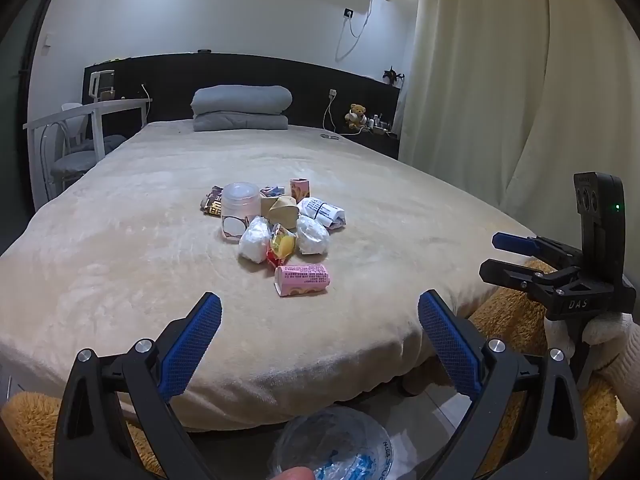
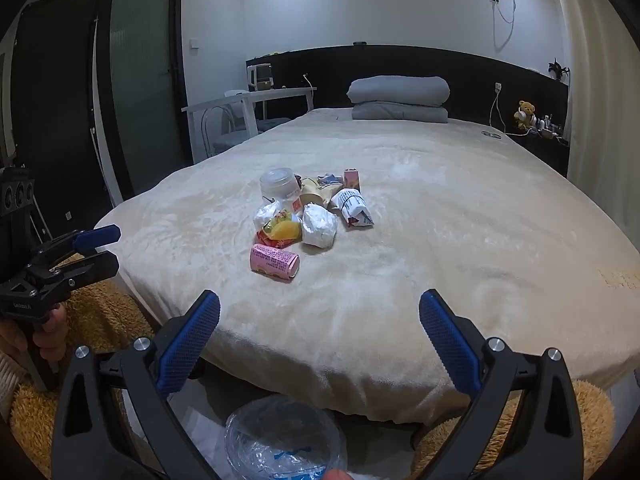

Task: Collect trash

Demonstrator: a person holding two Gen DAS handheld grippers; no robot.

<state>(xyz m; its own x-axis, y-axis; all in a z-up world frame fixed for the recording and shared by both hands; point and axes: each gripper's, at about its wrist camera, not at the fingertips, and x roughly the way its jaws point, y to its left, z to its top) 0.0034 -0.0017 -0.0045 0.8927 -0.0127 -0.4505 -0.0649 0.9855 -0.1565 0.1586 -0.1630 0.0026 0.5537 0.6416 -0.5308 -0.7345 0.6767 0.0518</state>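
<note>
A heap of trash lies on the beige bed [image 1: 120,264] [image 2: 460,240]: a pink carton [image 1: 302,279] [image 2: 275,262] nearest the foot end, white crumpled wrappers [image 1: 255,239] [image 2: 319,226], a yellow snack packet [image 1: 285,245] [image 2: 282,229], a clear plastic cup [image 1: 239,205] [image 2: 278,185] and a printed paper bundle [image 1: 322,211] [image 2: 354,207]. My left gripper [image 1: 320,320] hovers open before the foot of the bed, nothing between its fingers. My right gripper [image 2: 320,320] is open too and equally short of the heap. A clear plastic bag [image 1: 334,446] [image 2: 280,440] gapes on the floor below both.
Each gripper shows in the other's view: the right gripper [image 1: 516,256] at the right edge, the left gripper [image 2: 92,248] at the left edge. Folded grey bedding [image 1: 241,107] lies at the headboard. An orange shaggy rug [image 1: 512,320] covers the floor; a white desk [image 2: 248,108] stands left.
</note>
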